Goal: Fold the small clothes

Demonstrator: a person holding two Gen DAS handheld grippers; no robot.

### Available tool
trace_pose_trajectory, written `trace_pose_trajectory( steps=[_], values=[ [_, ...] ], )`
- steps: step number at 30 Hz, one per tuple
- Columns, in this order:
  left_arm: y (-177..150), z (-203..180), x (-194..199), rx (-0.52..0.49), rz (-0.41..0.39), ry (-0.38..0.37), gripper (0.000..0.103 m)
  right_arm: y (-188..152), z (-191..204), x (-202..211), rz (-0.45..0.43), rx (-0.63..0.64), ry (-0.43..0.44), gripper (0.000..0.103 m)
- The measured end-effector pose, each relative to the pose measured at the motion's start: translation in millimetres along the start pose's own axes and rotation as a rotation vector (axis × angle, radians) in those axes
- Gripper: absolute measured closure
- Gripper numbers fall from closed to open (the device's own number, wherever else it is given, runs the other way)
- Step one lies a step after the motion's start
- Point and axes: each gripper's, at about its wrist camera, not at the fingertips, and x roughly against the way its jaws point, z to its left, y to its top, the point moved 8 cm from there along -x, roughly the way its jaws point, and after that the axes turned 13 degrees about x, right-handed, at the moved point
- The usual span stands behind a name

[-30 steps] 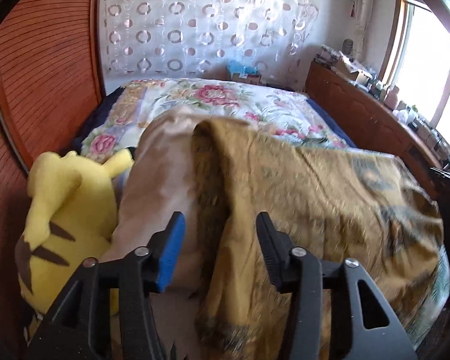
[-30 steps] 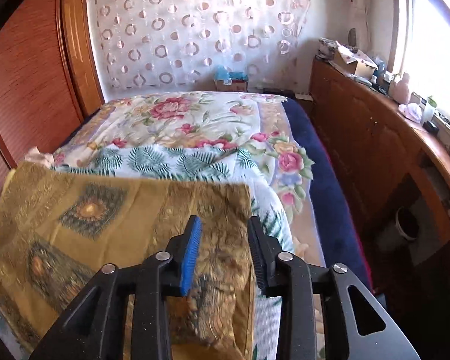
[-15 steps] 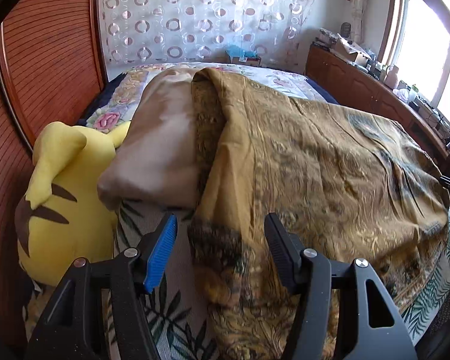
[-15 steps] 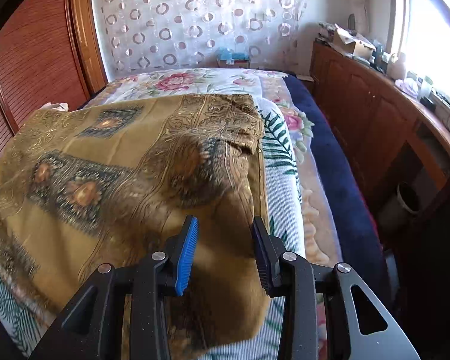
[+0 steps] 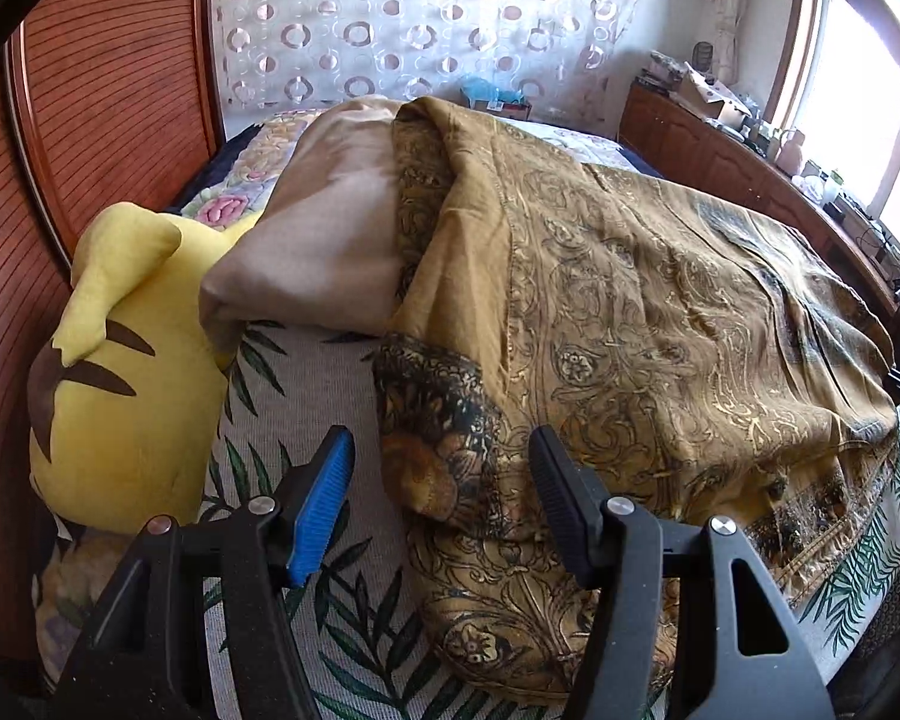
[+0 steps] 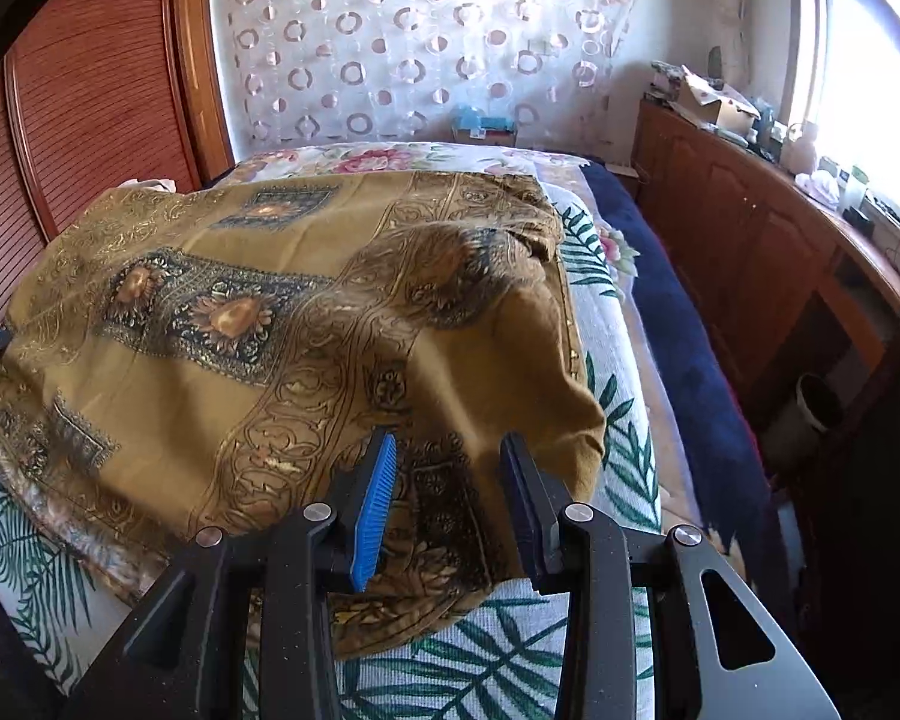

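A golden-brown cloth [image 5: 630, 330] with dark floral bands lies spread over the bed, rumpled at its near edge. In the left wrist view my left gripper [image 5: 440, 438] is open, and a folded dark-patterned corner [image 5: 438, 420] of the cloth lies between its fingers without touching the pads. In the right wrist view the same cloth [image 6: 240, 312] covers the left of the bed. My right gripper [image 6: 450, 441] hovers over the cloth's near right corner with its jaws apart, not pressing on it.
A beige pillow-like bundle [image 5: 324, 228] sticks out from under the cloth's left side. A yellow plush toy [image 5: 126, 360] leans beside it against the wooden sliding door [image 5: 108, 90]. The leaf-print bedsheet [image 6: 618, 420] shows around the cloth. A wooden cabinet [image 6: 750, 240] and a bin [image 6: 816, 408] stand on the right.
The cloth, raised a second ago, has dropped and now lies flat on the bed. Both grippers have moved forward and down over its near edge. The left jaws stand slightly wider.
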Motion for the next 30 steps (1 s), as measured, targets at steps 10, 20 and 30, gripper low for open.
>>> trace_pose_trajectory(
  steps=[10, 20, 30],
  values=[
    [-2.0, 6.4, -3.7, 0.011, -0.016, 0.0, 0.042, -7.1, -4.8, 6.9, -0.034, -0.064, -0.003, 0.065],
    [-7.3, 3.6, -1.8, 0.012, -0.053, 0.009, 0.042, -4.0, -4.4, 1.8, -0.016, -0.044, -0.011, 0.065],
    [0.3, -27.7, 22.5, 0.025, -0.057, -0.129, 0.098, -2.7, -4.9, -1.3, -0.008, -0.04, -0.008, 0.065]
  ],
)
